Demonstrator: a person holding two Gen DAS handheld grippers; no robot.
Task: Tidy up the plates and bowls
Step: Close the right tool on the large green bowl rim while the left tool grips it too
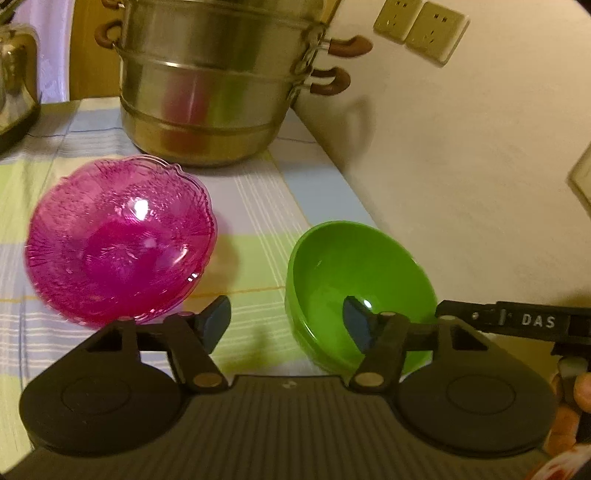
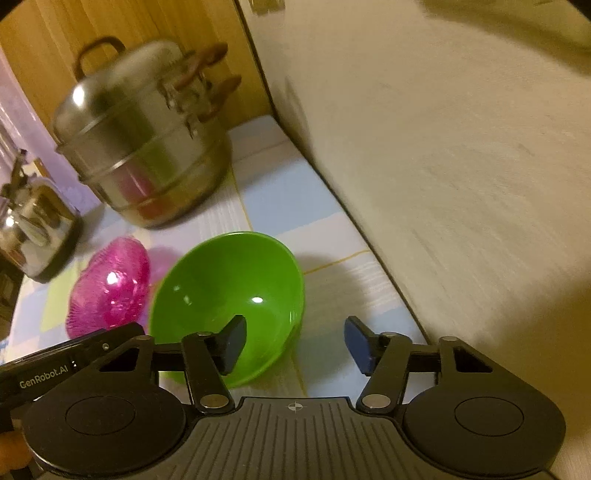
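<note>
1. The steamer (image 1: 207,81) loses its lid and upper tier at the top edge of the left wrist view; in the right wrist view it is smeared by blur.
2. The kettle (image 1: 16,81) is cut by the left edge there.
3. The left tongs (image 1: 288,325) cover the near rims of the pink bowl (image 1: 118,240) and the green bowl (image 1: 354,280).
4. The right tongs (image 2: 295,343) hide the green bowl's near rim.
5. The wall (image 2: 461,184) is streaked with blur.
6. The sockets (image 1: 421,26) are clipped at the top edge.
</note>
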